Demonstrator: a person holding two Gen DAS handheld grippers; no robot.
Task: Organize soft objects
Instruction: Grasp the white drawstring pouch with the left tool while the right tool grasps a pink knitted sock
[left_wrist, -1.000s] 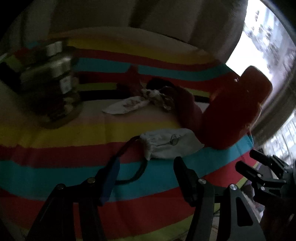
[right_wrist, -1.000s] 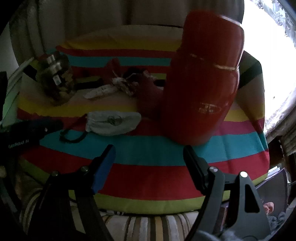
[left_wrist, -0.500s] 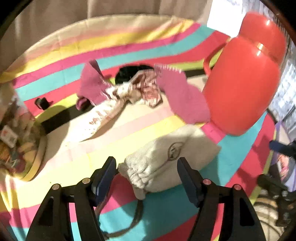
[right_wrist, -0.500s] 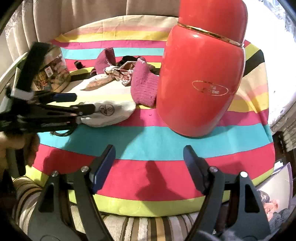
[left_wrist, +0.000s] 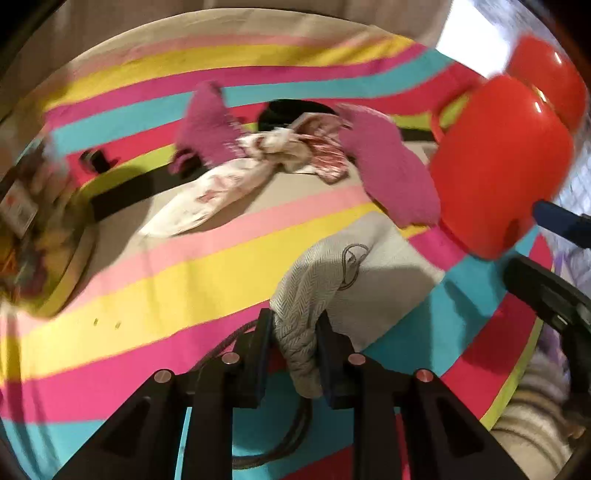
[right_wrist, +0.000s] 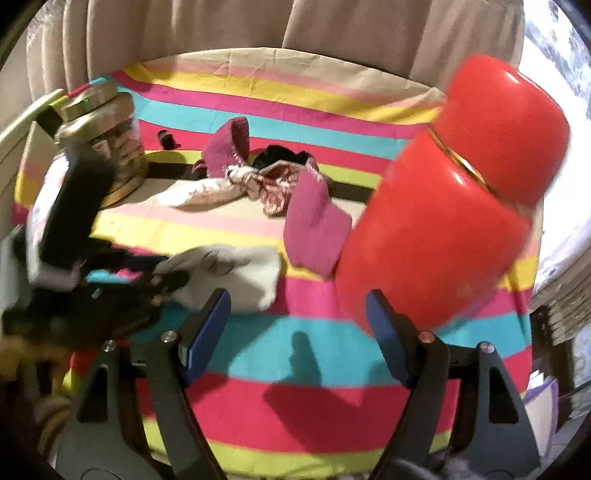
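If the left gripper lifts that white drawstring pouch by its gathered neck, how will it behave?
The white drawstring pouch will probably hang limp: its herringbone cloth bunches between the closing pads of the left gripper. It lies flat, so it is likely light. The dark cord loops loose beneath and may trail or snag.

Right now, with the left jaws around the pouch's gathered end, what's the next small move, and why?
Probably finish closing, then lift slightly. The left gripper jaws are closing on the white drawstring pouch, whose neck sits between them; its dark cord trails on the striped cloth and could drag.
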